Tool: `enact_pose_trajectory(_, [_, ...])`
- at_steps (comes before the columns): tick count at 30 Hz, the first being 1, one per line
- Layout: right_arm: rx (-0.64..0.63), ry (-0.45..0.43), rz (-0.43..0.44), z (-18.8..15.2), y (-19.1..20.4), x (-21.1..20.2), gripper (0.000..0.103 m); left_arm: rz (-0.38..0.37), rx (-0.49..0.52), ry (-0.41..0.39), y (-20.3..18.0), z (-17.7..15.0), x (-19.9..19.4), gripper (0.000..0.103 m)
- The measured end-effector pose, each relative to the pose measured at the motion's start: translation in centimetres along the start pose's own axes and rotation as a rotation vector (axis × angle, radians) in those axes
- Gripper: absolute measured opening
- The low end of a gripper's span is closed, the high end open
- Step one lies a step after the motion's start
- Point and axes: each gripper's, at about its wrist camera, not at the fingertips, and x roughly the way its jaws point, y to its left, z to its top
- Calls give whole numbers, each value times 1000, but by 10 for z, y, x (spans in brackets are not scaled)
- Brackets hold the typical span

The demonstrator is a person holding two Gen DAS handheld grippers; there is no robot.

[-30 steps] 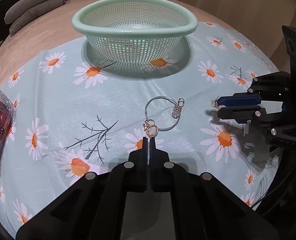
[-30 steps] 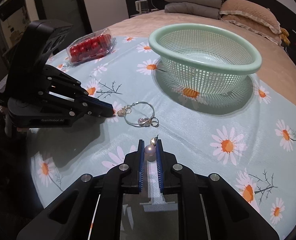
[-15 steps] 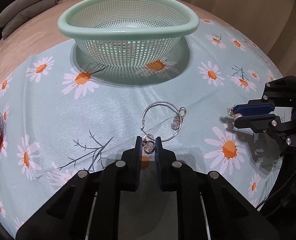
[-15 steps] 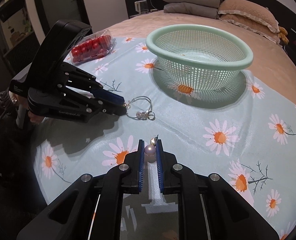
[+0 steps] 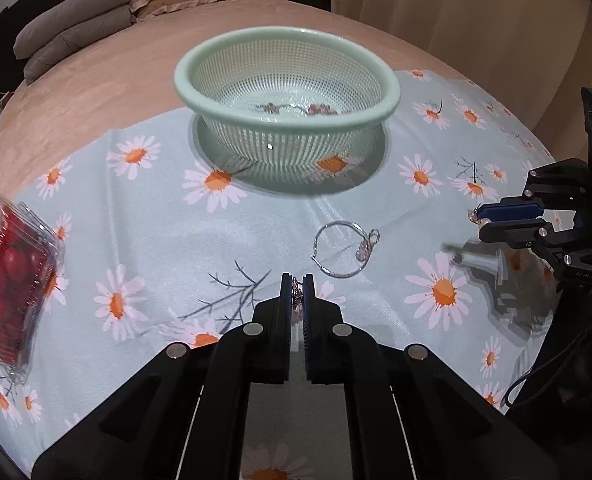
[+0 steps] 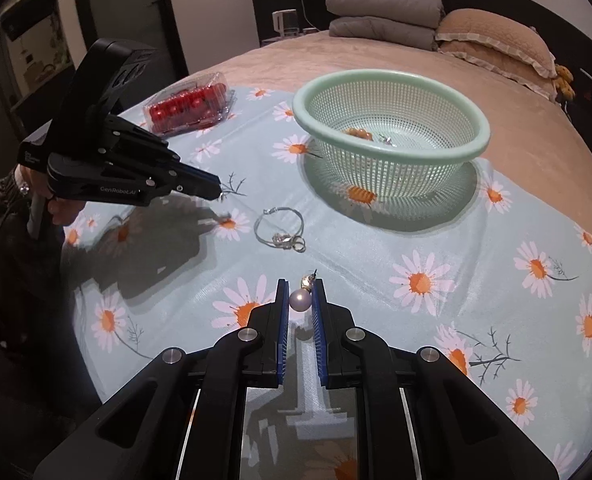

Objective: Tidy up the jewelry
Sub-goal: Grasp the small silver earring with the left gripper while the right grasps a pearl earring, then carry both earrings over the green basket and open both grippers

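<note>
My left gripper (image 5: 297,294) is shut on a small gold ring charm (image 5: 296,291) and holds it above the cloth, left of a silver bracelet (image 5: 341,249) that lies flat. My right gripper (image 6: 299,296) is shut on a pearl earring (image 6: 299,300), lifted above the cloth. The bracelet (image 6: 280,229) also shows in the right wrist view, beyond my right gripper. A mint green mesh basket (image 5: 288,80) stands further back with several small jewelry pieces (image 6: 359,133) inside. Each gripper shows in the other's view: the right one (image 5: 480,218) and the left one (image 6: 216,193).
A clear plastic box of red fruit (image 5: 8,280) lies at the left edge of the daisy-print cloth (image 5: 156,220). The cloth covers a bed with pillows (image 6: 495,46) and folded grey blankets (image 6: 383,16) at the far end.
My left gripper closed on the ring charm, lifted it off the cloth and drew back to the left of the bracelet. Both grippers rose. The right gripper kept hold of the pearl earring.
</note>
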Motion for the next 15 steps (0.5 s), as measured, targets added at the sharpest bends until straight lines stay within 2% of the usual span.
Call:
enact_pose_trajectory(6, [-40, -63, -44, 20, -3, -35, 11, 55, 58, -78, -2, 36, -37, 5])
enact_pose_trajectory(15, [-115, -134, -112, 64, -14, -76, 11, 64, 128, -168, -17, 92, -67, 5])
